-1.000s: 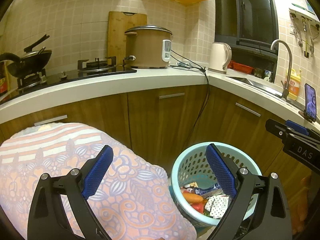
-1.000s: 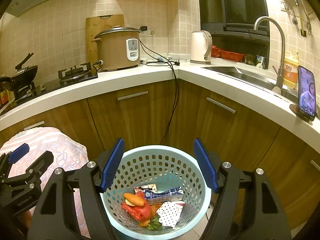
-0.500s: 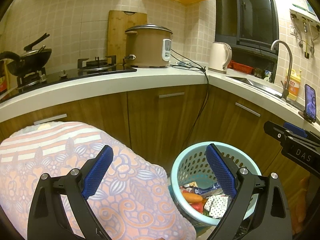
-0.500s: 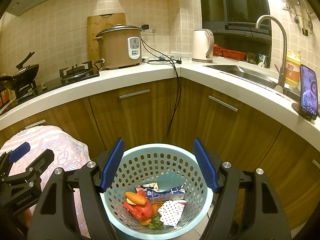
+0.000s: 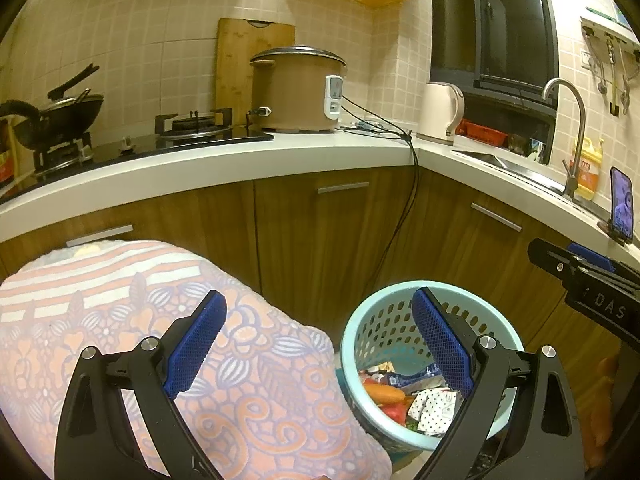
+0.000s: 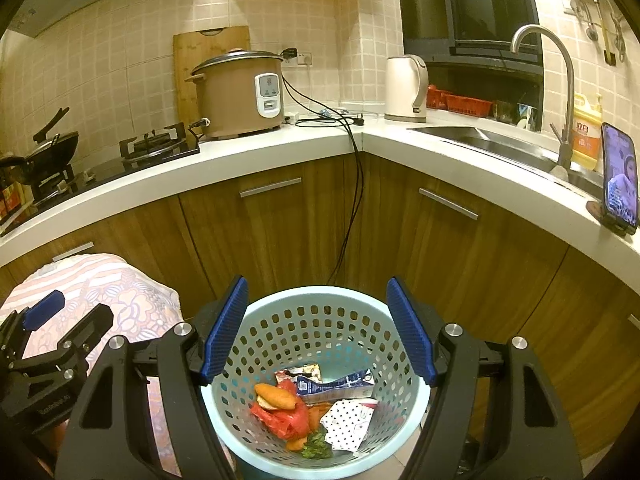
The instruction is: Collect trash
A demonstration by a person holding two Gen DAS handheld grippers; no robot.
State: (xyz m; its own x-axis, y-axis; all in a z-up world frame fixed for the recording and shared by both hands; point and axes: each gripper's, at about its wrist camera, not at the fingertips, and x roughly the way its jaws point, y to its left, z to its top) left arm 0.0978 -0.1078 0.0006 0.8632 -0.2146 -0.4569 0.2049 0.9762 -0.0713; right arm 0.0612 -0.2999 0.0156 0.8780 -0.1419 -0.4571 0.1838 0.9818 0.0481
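The right tongs (image 6: 316, 328) hang directly above the pale blue basket (image 6: 416, 408), blue pads spread wide apart and holding nothing; the rim sits framed between them, a position that fits either a drop just made or a reach down for the basket itself, though which cannot be told from here. The left tongs (image 5: 316, 344) are likewise apart and empty, poised to the basket's left, over a mound covered in pink floral cloth (image 5: 100, 312) that stands just beside the basket.

Inside the basket lies the collected trash: a bread roll (image 6: 276, 396) resting on a crumpled red wrapper (image 6: 280, 420), a flattened blue-and-white carton (image 6: 340, 386), a polka-dot paper (image 6: 348, 420) leaning against the wall, and some green scraps (image 6: 316, 450) at the bottom. The basket stands on the floor in the corner where the wooden cabinets (image 6: 280, 232) meet, presumably so both runs of the desk are within reach.

Above, the white desk (image 6: 328, 140) carries a brown rice cooker (image 6: 240, 96) with its cord trailing down the cabinet front, a white kettle (image 6: 406, 88), a gas hob (image 6: 156, 146) and a wok (image 6: 48, 152). A phone (image 6: 620, 184) leans upright near the sink tap (image 6: 560, 92). No loose rubbish shows on the desk, so the collecting looks largely done.
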